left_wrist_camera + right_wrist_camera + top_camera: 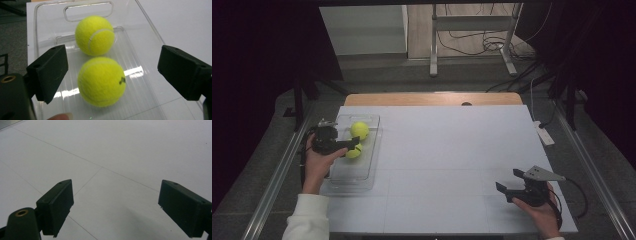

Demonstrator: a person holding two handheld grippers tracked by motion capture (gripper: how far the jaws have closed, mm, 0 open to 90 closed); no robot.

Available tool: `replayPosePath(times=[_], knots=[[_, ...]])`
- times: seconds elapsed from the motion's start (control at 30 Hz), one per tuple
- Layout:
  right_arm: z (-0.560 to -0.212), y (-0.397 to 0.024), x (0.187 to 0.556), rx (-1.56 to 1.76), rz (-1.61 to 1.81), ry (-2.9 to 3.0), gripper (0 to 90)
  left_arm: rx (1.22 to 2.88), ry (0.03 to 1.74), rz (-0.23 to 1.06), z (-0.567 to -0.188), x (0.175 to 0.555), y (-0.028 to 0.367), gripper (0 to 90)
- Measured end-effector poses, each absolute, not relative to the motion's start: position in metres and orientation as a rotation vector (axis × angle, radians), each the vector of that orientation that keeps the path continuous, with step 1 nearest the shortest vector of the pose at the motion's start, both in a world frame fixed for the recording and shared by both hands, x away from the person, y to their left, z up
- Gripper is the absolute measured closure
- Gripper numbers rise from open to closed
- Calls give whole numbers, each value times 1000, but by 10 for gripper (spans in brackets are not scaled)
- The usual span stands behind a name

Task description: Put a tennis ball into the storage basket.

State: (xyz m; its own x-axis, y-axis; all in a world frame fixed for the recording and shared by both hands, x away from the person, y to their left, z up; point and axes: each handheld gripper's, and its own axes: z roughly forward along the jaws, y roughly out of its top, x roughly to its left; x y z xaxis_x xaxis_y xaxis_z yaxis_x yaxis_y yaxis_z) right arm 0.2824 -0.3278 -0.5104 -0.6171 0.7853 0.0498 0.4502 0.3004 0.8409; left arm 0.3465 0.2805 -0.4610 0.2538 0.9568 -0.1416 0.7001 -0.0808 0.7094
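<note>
Left gripper spread wide over a clear plastic tray at the white table's left edge, two yellow tennis balls inside; right gripper spread, far right. Between black jaws, untouched: fuzzy nearer tennis ball, black-marked; second ball just behind, tray handle slot beyond. Bare table under the right jaws.

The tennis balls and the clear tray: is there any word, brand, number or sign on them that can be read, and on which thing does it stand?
Near tennis ball: a small black printed mark on its right side, cut off by the curve and too blurred to read.
Far tennis ball: its white seam shows, no text.
Clear tray: no label or text visible.
Left gripper, jaws open around the near ball: no readable marking.
</note>
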Motion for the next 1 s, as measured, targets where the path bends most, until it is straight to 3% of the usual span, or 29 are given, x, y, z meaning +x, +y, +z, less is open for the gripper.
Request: replayPosePath(times=[0.6, 1.0], knots=[[-511, -328, 285, 1108, 1245, 2205, 135, 1737, 1360, 380, -447, 335, 276, 94], [-513, -330, 288, 1113, 1265, 2210, 136, 1752, 1277, 387, -443, 323, 263, 104]])
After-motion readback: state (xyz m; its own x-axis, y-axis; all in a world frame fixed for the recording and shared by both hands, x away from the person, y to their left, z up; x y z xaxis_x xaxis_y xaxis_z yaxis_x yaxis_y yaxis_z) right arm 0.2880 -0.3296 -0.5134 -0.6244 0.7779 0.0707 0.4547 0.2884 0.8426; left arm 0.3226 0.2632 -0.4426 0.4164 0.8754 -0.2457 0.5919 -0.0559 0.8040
